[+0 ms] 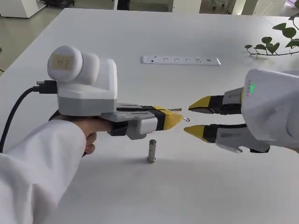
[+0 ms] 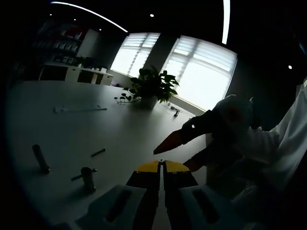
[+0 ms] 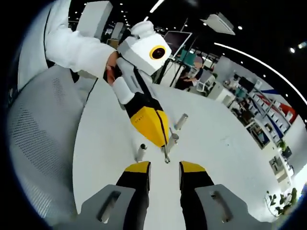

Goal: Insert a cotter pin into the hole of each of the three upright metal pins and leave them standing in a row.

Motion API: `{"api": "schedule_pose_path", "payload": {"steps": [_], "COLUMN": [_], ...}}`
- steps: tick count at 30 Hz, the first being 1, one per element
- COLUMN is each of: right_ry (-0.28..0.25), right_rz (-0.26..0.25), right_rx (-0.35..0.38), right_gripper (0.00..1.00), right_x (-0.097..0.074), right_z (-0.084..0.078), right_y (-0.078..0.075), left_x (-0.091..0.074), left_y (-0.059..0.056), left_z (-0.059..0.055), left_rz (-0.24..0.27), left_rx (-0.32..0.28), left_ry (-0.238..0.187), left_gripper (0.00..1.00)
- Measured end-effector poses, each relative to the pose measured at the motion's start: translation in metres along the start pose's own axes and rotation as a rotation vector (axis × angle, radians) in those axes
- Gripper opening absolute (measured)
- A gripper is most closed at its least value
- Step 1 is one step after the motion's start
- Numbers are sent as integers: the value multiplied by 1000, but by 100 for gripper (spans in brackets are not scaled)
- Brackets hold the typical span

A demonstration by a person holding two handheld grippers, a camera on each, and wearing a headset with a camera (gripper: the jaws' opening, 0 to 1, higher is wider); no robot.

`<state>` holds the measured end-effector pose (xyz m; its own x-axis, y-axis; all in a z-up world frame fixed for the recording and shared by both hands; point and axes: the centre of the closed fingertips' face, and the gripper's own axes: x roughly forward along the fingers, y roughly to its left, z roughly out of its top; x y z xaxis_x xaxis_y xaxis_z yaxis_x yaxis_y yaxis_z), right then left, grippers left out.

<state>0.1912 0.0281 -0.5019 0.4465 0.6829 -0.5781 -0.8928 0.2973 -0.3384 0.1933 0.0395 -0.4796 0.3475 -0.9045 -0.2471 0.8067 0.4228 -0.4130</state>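
My left gripper [image 1: 179, 120] is held above the white table, shut on a thin cotter pin [image 1: 186, 119] whose looped end pokes out past its yellow tips. Facing it from the right, my right gripper [image 1: 188, 119] is open, with its fingers above and below that loop. One upright metal pin [image 1: 152, 150] stands on the table just below the two grippers. In the left gripper view, a bare pin [image 2: 41, 158] stands beside a second pin [image 2: 87, 178] that has a cotter pin through it. In the right gripper view, the held cotter pin [image 3: 166, 155] hangs just ahead of my open jaws, with three pins [image 3: 140, 152] standing behind it.
A white power strip [image 1: 181, 60] lies further back on the table [image 1: 117, 42]. A leafy plant [image 1: 280, 39] is at the far right edge. A loose cotter pin [image 2: 98, 152] lies flat on the table beyond the pins.
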Motion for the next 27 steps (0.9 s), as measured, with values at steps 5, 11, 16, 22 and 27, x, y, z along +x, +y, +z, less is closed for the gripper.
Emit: {"api": "schedule_pose_path", "payload": {"steps": [5, 11, 16, 22, 27], "right_ry": [-80, -82, -79, -74, -58], "right_rz": [72, 118, 188, 204, 231], "right_rx": [205, 222, 232, 210, 160], "right_gripper": [13, 12, 0, 0, 0], "right_x": [2, 4, 6, 6, 4], "right_z": [-1, -1, 0, -3, -3], "right_y": [5, 16, 33, 36, 40], "left_x": [-4, -6, -6, -10, -10], "left_y": [-5, -15, -21, -21, -18], "left_z": [-14, -21, -24, -33, -41], "left_rz": [-35, -83, -111, -134, -132], "left_rx": [93, 233, 316, 405, 355], "left_ry": [72, 94, 111, 150, 164], "left_gripper": [0, 0, 0, 0, 0]}}
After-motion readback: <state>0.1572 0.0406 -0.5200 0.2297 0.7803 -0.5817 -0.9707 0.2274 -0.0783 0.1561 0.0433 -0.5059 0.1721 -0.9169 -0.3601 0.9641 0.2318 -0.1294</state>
